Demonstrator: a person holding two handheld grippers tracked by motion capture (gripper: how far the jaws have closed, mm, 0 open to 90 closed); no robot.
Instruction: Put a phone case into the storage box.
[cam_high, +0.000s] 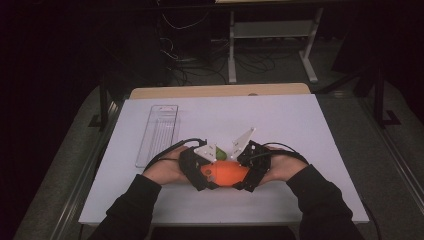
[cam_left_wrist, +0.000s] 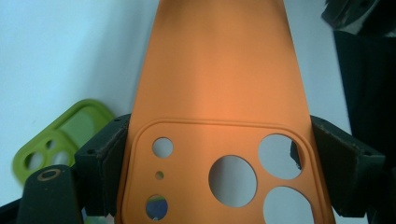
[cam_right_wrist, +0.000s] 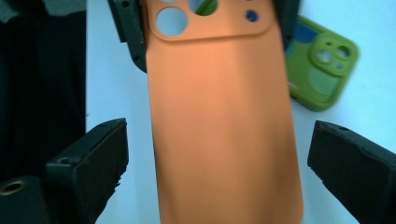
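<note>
An orange phone case (cam_high: 227, 173) lies between the two grippers near the front edge of the white table (cam_high: 280, 125), back side up, with its camera cut-outs toward the person's left. The left gripper (cam_left_wrist: 219, 168) clamps the case at that cut-out end: in the left gripper view its two black jaws press against the case's long edges, one on each side of the raised camera frame. The right gripper (cam_right_wrist: 215, 154) straddles the plain end of the case; in the right gripper view its jaws stand wide, each well clear of the case's edges, with bare table showing in both gaps, so it holds nothing.

Just behind the orange case, on its far side from the person, lies a green phone case (cam_right_wrist: 322, 65), also with camera holes, partly tucked behind the orange one and close to the left gripper's jaws. In the high view it peeks out between the two grey plates on top of the grippers.

Well apart from the orange case, farther back and toward the person's left, a clear plastic tray (cam_high: 158, 134) lies lengthwise on the table. The person's dark sleeves (cam_high: 320, 200) reach in from the near edge on either side of the orange case.
</note>
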